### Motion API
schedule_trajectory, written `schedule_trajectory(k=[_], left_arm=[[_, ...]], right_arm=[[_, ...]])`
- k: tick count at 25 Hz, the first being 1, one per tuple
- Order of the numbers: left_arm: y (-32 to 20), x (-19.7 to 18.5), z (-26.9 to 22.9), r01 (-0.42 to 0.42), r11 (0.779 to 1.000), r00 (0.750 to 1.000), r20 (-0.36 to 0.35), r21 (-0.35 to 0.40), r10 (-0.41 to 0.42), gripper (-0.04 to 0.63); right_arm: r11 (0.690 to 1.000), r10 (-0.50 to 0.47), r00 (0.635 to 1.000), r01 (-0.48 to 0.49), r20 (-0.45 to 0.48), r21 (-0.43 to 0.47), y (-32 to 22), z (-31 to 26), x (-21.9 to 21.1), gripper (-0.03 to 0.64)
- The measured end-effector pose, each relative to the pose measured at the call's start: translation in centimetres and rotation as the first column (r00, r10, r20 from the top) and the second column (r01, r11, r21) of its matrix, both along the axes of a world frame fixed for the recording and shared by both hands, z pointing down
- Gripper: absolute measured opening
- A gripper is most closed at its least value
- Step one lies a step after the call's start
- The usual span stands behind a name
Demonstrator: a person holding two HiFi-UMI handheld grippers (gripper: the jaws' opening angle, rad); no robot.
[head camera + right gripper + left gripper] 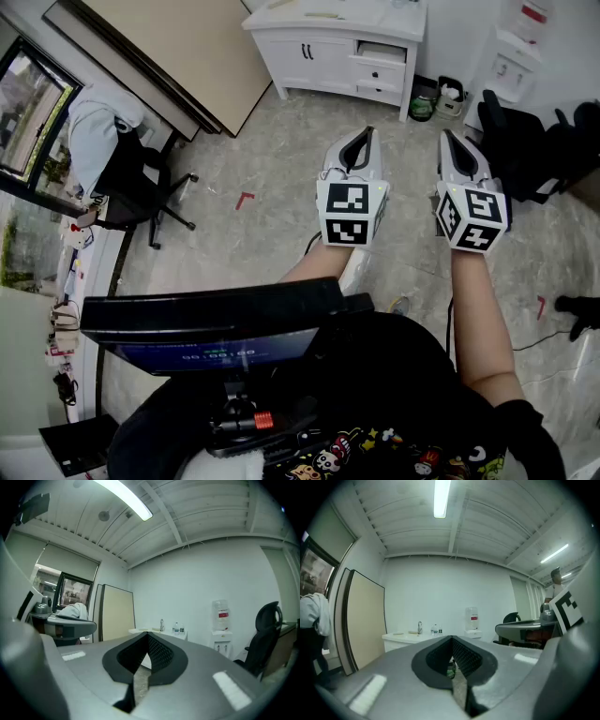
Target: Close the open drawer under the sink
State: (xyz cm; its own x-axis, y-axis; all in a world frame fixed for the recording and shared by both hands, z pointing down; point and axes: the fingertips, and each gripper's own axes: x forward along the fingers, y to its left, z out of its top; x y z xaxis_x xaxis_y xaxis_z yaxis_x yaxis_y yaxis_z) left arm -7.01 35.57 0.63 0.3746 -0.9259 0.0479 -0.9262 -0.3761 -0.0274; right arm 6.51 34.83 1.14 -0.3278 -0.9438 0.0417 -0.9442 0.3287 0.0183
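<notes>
Both claws were clenched on nothing as I held the left gripper (367, 132) and right gripper (446, 135) well short of the sink cabinet (314, 52); its upper right drawer (382, 52) stood open.

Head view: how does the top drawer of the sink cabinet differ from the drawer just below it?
The top drawer is pulled out, with its front forward of the cabinet; the drawer below sits flush and shut. The top drawer shows its inside from above; the drawer below shows only its front with a dark knob. Both are white and sit in the right part of the sink cabinet, beside the door.
</notes>
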Motion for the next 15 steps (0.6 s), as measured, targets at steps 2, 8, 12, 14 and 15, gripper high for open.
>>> schedule_trajectory(k=[2,8,12,14,15], left_arm=[[-0.4,0.6,0.0,-0.002,1.0,1.0,-0.003,-0.003,0.002,0.003],[-2.5,3.2,0.3,0.014,1.0,1.0,-0.009,-0.008,-0.014,0.003],[-4.6,5.6,1.3,0.035,0.999,0.999,-0.015,-0.018,-0.036,0.003],[-6.0,6.9,1.8,0.046,0.999,0.999,-0.015,-0.018,-0.046,0.003],[-6.9,7.3,2.3,0.053,0.998,0.999,-0.01,-0.021,-0.053,0.003]], right_arm=[[1.0,-0.005,1.0,0.005,-0.003,-0.001,-0.4,0.0,0.4,0.021],[1.0,-0.007,1.0,0.007,0.025,0.012,-2.4,0.3,3.0,0.023],[0.999,-0.03,0.999,0.03,0.026,0.01,-4.6,1.0,5.6,0.025],[0.998,-0.054,0.998,0.053,0.023,0.014,-6.2,1.5,6.9,0.025],[0.998,-0.06,0.998,0.06,0.025,0.012,-7.2,1.9,7.5,0.025]])
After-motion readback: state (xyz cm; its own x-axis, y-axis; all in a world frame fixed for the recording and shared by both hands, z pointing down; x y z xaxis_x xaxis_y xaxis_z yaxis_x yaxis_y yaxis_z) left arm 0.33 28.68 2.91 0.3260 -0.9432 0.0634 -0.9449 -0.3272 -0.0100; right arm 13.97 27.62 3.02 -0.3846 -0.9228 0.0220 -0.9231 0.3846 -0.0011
